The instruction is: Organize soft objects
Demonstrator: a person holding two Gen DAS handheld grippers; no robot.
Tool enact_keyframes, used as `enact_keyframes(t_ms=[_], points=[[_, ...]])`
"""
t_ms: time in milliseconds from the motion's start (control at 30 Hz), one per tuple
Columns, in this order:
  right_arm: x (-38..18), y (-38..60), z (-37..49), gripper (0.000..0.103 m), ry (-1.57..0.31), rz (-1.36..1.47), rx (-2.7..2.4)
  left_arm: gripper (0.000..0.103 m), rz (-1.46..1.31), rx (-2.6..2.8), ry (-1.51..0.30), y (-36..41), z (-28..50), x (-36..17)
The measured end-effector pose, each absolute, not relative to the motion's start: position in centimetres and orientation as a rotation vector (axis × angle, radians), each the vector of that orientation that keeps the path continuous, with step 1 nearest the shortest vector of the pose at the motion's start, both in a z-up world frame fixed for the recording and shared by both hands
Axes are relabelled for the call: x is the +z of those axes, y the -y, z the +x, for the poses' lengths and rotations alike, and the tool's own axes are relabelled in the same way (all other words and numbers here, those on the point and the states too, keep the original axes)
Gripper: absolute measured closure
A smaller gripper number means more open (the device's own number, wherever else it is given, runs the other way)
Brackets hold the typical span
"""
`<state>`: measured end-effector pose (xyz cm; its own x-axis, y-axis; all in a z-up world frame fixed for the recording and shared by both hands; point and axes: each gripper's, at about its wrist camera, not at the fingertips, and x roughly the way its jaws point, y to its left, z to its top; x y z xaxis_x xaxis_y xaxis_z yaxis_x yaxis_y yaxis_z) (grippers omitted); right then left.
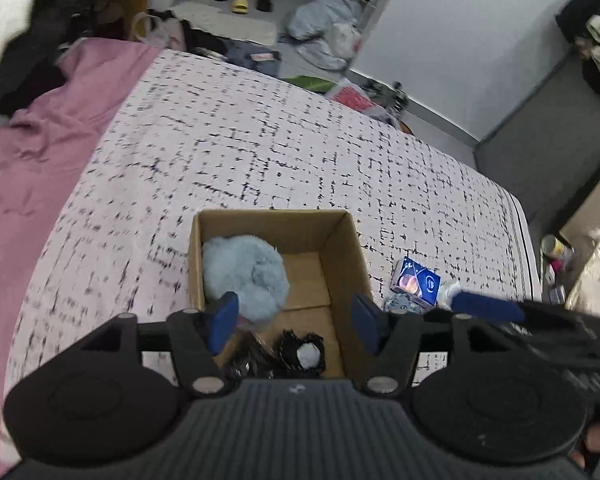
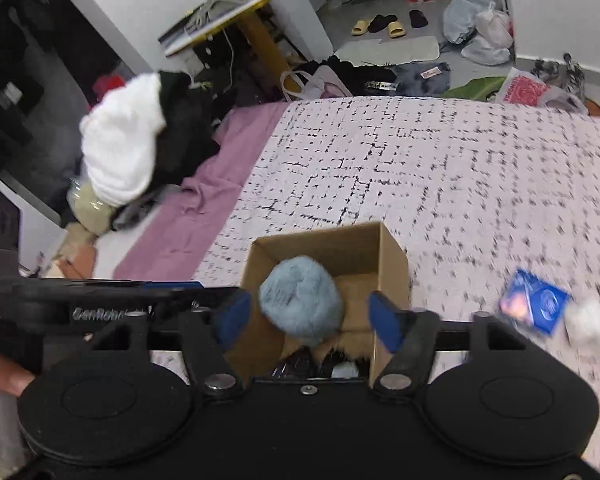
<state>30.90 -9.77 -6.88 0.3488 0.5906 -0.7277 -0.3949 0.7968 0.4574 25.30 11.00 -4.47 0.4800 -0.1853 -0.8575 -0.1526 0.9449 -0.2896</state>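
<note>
Both the left gripper [image 1: 294, 320] and the right gripper [image 2: 314, 318] hang above the open cardboard box [image 1: 342, 248], blue-padded jaws spread wide and holding nothing. Inside it, nearest the cameras, lies a black fuzzy item [image 1: 288, 350] with a small pale ball; beyond that a round, fluffy light-blue plush [image 1: 242, 274] rests against the left wall. The box sits on a white bedspread [image 1: 260, 148] with black dashes; a glossy blue packet [image 1: 418, 280] lies just right of it, and pink sheet [image 1: 32, 152] farther left.

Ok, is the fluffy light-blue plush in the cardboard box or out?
In: the fluffy light-blue plush lies inside the open brown cardboard box, below its rim.
</note>
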Motion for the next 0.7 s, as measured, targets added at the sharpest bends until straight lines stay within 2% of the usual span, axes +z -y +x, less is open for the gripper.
enact_keyframes(t_ms=[133,267,433,700], points=[[-4.9,13.0,28.6,0.015,-0.98,0.236,0.643,0.034,-0.283,0.008,-1.02,-8.6,23.1,-1.8],[-3.7,16.2,26.5,0.008,-0.926,0.263,0.603,0.029,-0.293,0.026,-0.961,-6.6,20.9,0.9],[-2.7,19.3,23.8,0.005,-0.881,0.311,0.565,0.025,-0.252,-0.014,-0.925,-3.3,18.7,3.3],[-1.9,23.4,19.5,0.003,-0.791,0.305,0.488,0.024,-0.247,-0.033,-0.874,0.6,15.7,3.2]])
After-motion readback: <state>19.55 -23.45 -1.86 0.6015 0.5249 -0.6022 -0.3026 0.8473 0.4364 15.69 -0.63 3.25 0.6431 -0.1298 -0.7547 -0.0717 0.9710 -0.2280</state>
